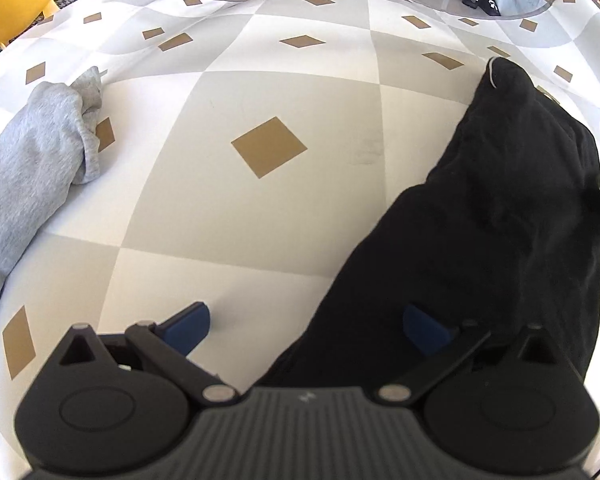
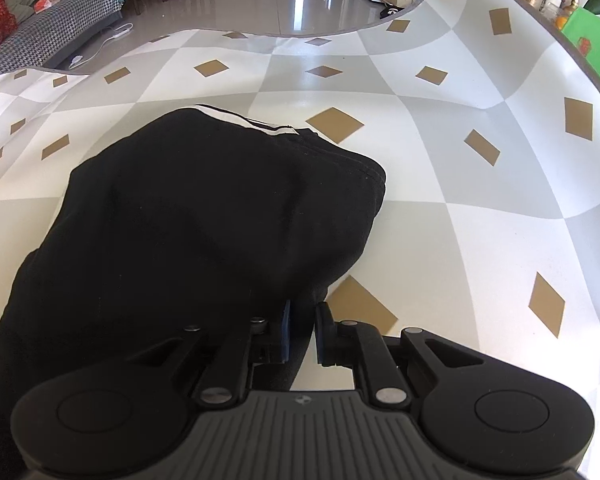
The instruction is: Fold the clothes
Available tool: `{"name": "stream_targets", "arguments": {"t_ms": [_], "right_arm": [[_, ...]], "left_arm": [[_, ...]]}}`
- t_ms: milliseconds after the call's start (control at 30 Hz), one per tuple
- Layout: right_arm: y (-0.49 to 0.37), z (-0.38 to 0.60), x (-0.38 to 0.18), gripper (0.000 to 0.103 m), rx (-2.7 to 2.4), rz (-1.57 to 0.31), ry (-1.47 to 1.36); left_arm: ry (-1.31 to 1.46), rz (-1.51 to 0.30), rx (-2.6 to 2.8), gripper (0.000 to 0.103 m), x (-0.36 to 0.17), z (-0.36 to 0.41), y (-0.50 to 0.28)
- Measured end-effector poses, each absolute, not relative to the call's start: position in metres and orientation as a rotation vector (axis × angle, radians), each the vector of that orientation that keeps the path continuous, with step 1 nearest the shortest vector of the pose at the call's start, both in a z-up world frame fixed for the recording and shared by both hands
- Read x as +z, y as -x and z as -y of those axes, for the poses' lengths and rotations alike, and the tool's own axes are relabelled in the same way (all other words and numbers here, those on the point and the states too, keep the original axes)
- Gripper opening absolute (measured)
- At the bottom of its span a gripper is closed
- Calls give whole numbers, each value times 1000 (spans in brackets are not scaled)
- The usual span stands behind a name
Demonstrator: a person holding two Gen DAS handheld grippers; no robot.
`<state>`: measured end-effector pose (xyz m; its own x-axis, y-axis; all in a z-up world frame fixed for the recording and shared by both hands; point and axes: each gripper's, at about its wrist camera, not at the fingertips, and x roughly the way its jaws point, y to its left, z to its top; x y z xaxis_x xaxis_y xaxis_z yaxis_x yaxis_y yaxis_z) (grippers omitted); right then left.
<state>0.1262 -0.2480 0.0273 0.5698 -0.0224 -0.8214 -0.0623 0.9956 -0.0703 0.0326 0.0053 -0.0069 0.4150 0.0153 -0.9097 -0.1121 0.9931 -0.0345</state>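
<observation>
A black garment (image 2: 204, 220) with a white-striped edge lies bunched on the checkered tablecloth (image 2: 480, 240). My right gripper (image 2: 303, 330) is shut on the near right edge of this black cloth, its blue pads pinching the fabric. In the left wrist view the same black garment (image 1: 500, 220) runs along the right side. My left gripper (image 1: 306, 326) stands open at its near left edge, the right pad (image 1: 426, 330) over the cloth and the left pad (image 1: 190, 328) over bare tablecloth. A grey garment (image 1: 32, 160) lies crumpled at the far left.
The cloth-covered table (image 1: 268, 80) has a broad bare stretch between the grey and black garments. A yellow chair (image 1: 16, 4) stands beyond the far left corner. Cans and a green box (image 2: 588, 44) line the right edge. A sofa (image 2: 48, 36) and tiled floor lie beyond.
</observation>
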Motion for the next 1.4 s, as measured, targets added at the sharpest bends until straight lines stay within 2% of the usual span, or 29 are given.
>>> {"name": "stream_targets", "arguments": {"t_ms": [367,967,1400], "right_arm": [[-94,262,47,18,117,-938,121],[-38,209,28,26,500,-1040,229],[-37,213,15,29,470,-1056,305]], "left_arm": [[41,-1057,-25,103,22,10,5],[-126,-1070,-137,103,-6,47,70],[-151,-1109,-79,103,-7,18,81]]}}
